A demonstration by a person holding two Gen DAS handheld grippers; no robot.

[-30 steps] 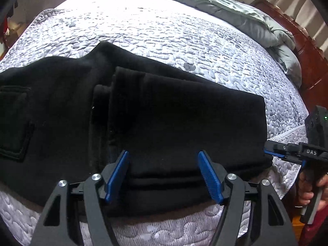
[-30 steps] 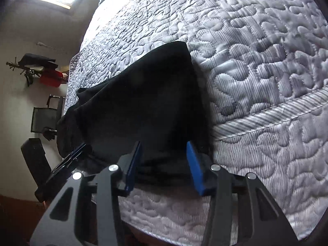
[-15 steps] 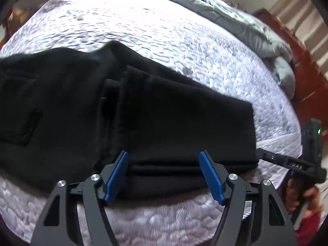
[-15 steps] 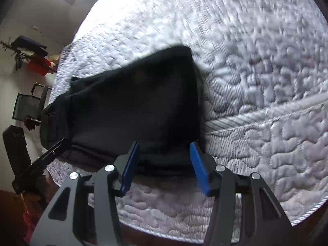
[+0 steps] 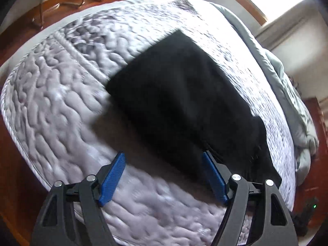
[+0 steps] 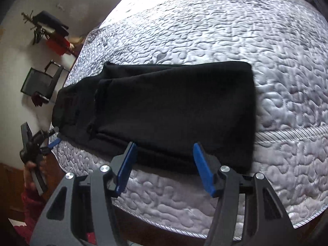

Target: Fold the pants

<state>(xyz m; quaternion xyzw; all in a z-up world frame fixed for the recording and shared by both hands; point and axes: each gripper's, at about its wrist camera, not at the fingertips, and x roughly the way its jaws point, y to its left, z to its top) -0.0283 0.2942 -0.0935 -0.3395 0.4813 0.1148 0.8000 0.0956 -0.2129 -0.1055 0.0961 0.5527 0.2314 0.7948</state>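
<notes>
Black pants (image 6: 174, 110) lie folded in a long band on the quilted grey bedspread (image 6: 266, 41). My right gripper (image 6: 164, 164) hovers over their near edge. Its jaws are opening and its blue pads stand apart from the cloth, gripping nothing. My left gripper (image 5: 164, 174) hangs over the waist end of the pants (image 5: 184, 102). Its jaws are opening too, with only the cloth's edge and bedspread (image 5: 61, 102) below the gap. In the right wrist view, the left gripper (image 6: 49, 143) shows at the bed's left edge, in a hand (image 6: 30, 166).
A bunched grey duvet (image 5: 287, 94) lies along the far side of the bed, beside a wooden bed frame (image 5: 315, 123). A black chair (image 6: 41, 80) and a rack with dark and red things (image 6: 53, 34) stand by the wall. Wooden floor (image 5: 12, 41) surrounds the bed.
The left wrist view swung and rolled from the pants' near edge to their end, with blur. The right gripper drew back and up, and its jaws widened; more of the pants shows.
</notes>
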